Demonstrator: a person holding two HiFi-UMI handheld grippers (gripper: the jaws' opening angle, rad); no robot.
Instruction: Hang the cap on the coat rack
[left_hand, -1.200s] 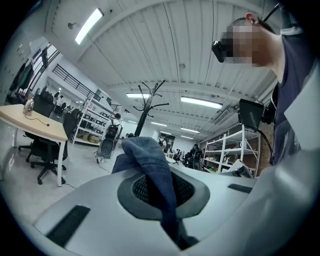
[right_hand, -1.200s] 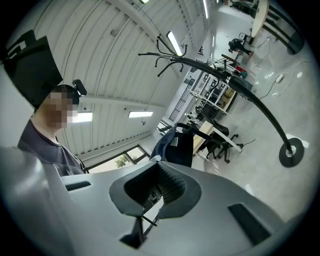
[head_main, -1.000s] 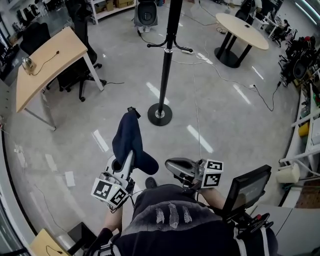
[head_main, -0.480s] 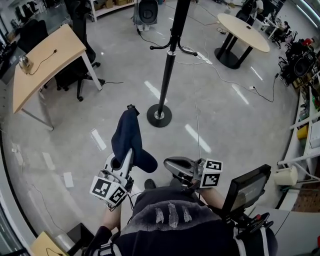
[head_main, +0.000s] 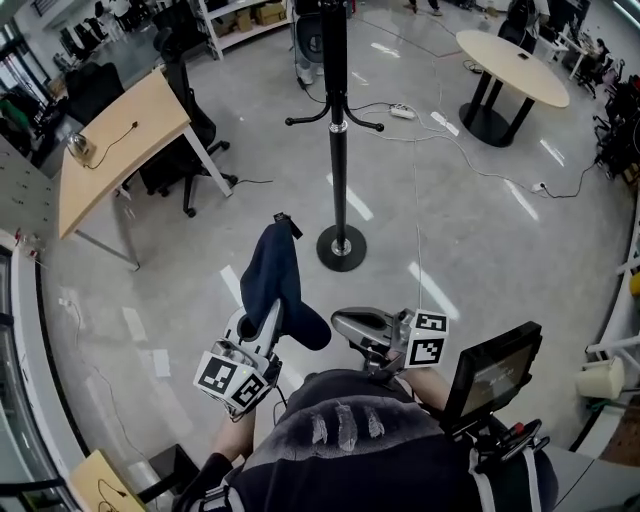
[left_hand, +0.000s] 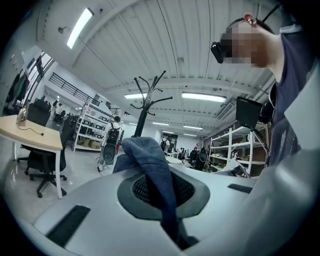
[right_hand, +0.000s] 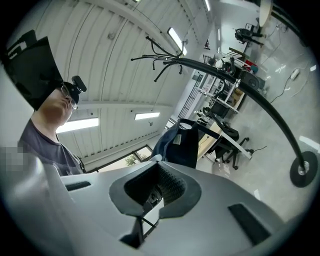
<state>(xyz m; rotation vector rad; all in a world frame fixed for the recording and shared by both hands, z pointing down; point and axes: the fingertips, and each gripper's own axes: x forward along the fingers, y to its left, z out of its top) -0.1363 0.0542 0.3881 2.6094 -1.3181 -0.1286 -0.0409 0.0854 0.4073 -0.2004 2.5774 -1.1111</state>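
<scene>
While the left gripper (head_main: 268, 318) is pinched shut on the cap (head_main: 272, 280), the dark blue fabric stands up out of its jaws. The cap is held in the air over the grey floor (head_main: 470, 230). In the left gripper view a fold of blue cloth runs down between the closed jaws and bunches above them.

The right gripper (head_main: 340, 322) sits just beside it with its jaws pressed together and nothing between them. The right gripper view shows the cap close in front, a pale label on its inside. Both grippers are held in front of the person's torso (head_main: 350, 440), side by side and not touching.

The coat rack (head_main: 336, 130) is a black pole on a round base (head_main: 342, 247), standing upright on the floor ahead of the grippers. Curved hooks (head_main: 300, 120) branch off the pole partway up. The cap is near the rack but apart from it, down and left of the base in the head view, and not hung yet. The rack's upper hooks show beyond the cap in the left gripper view.

A wooden desk (head_main: 110, 140) is at the left with a black office chair (head_main: 185, 150) next to it. A round table (head_main: 510, 65) is far right, with cables (head_main: 440, 130) trailing on the floor. A dark screen (head_main: 490, 375) is close at the person's right.
</scene>
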